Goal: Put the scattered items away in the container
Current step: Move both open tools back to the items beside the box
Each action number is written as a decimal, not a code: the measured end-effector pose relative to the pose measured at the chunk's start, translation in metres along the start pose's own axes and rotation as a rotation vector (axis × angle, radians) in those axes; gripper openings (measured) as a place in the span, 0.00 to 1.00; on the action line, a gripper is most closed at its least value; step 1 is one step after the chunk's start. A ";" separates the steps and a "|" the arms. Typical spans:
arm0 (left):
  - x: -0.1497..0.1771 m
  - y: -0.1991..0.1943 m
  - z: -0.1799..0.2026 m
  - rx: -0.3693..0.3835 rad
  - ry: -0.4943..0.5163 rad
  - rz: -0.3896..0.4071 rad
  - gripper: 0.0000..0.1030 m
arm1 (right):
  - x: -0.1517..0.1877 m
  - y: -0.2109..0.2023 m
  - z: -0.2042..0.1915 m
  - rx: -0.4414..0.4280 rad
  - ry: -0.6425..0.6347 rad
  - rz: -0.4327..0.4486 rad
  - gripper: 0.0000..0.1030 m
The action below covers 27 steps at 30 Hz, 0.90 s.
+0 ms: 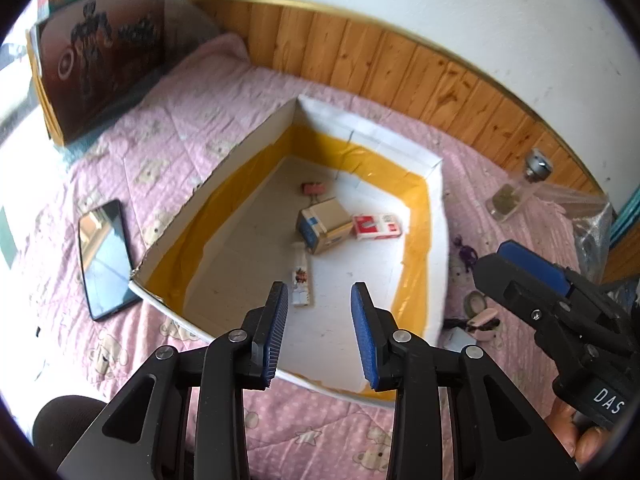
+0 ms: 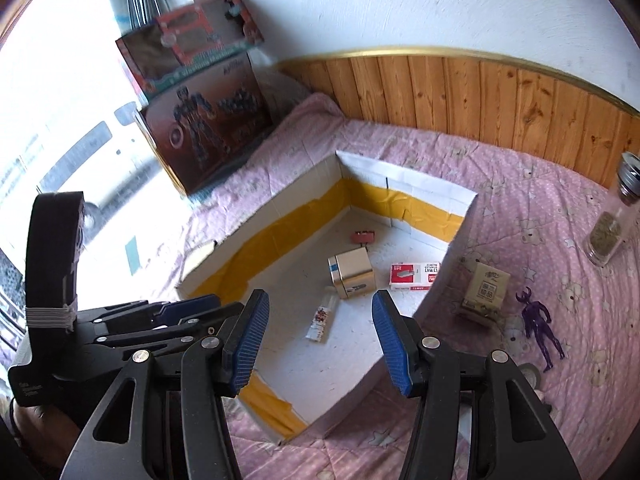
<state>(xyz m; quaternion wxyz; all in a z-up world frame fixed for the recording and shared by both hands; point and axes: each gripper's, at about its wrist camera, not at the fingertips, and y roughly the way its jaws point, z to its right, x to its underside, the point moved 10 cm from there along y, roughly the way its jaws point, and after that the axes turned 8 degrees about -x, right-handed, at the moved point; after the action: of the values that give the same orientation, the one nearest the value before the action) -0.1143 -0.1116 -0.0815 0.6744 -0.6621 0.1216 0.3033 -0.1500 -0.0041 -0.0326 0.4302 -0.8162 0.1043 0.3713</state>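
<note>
Left wrist | left tongs (image 1: 320,332) agape, empty | right tongs (image 2: 318,340) agape, empty | above box (image 1: 436,248)

A pink quilted bed (image 2: 400,148) meets a white wall (image 2: 400,4) above wood panelling (image 2: 480,92), with bright window (image 2: 60,120) light.

Home bedroom: bed with pink teddy-print quilt (image 2: 520,208), wood wall panelling (image 2: 480,92) below white wall, toy boxes (image 2: 200,128) stacked by bright window.
</note>
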 end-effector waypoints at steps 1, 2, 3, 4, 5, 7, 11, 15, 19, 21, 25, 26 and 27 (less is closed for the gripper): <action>0.000 -0.006 0.002 -0.004 0.011 0.015 0.35 | 0.002 -0.006 -0.001 -0.004 0.000 0.015 0.54; 0.001 -0.012 0.006 -0.005 0.023 0.031 0.35 | 0.004 -0.013 -0.002 -0.007 0.000 0.032 0.54; 0.002 -0.017 0.009 -0.004 0.031 0.045 0.36 | 0.006 -0.018 -0.003 -0.009 -0.001 0.042 0.54; 0.003 -0.022 0.012 -0.003 0.038 0.056 0.37 | 0.009 -0.025 -0.003 -0.012 -0.002 0.054 0.54; 0.005 -0.027 0.015 0.001 0.046 0.066 0.37 | 0.012 -0.031 -0.003 -0.014 0.000 0.068 0.54; 0.009 -0.035 0.022 0.017 0.052 0.079 0.41 | 0.018 -0.041 -0.003 -0.018 0.009 0.089 0.54; 0.018 -0.043 0.036 0.020 0.084 0.084 0.41 | 0.035 -0.059 0.006 -0.025 0.046 0.120 0.54; 0.024 -0.051 0.051 0.020 0.116 0.094 0.41 | 0.049 -0.070 0.015 -0.022 0.075 0.128 0.54; 0.027 -0.057 0.066 0.024 0.141 0.107 0.41 | 0.062 -0.079 0.026 -0.017 0.106 0.134 0.54; 0.029 -0.058 0.074 0.031 0.156 0.109 0.41 | 0.069 -0.084 0.032 -0.015 0.117 0.135 0.54; 0.035 -0.056 0.088 0.037 0.183 0.100 0.41 | 0.082 -0.090 0.046 -0.007 0.150 0.136 0.54; 0.037 -0.055 0.091 0.038 0.187 0.096 0.41 | 0.086 -0.091 0.051 -0.003 0.162 0.136 0.54; 0.039 -0.054 0.095 0.040 0.192 0.091 0.41 | 0.089 -0.092 0.055 0.000 0.170 0.136 0.54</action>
<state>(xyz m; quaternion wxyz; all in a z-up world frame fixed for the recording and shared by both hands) -0.0753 -0.0066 -0.0510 0.6582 -0.6683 0.2216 0.2666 -0.0709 0.1078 -0.0564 0.3937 -0.8358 0.1954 0.3290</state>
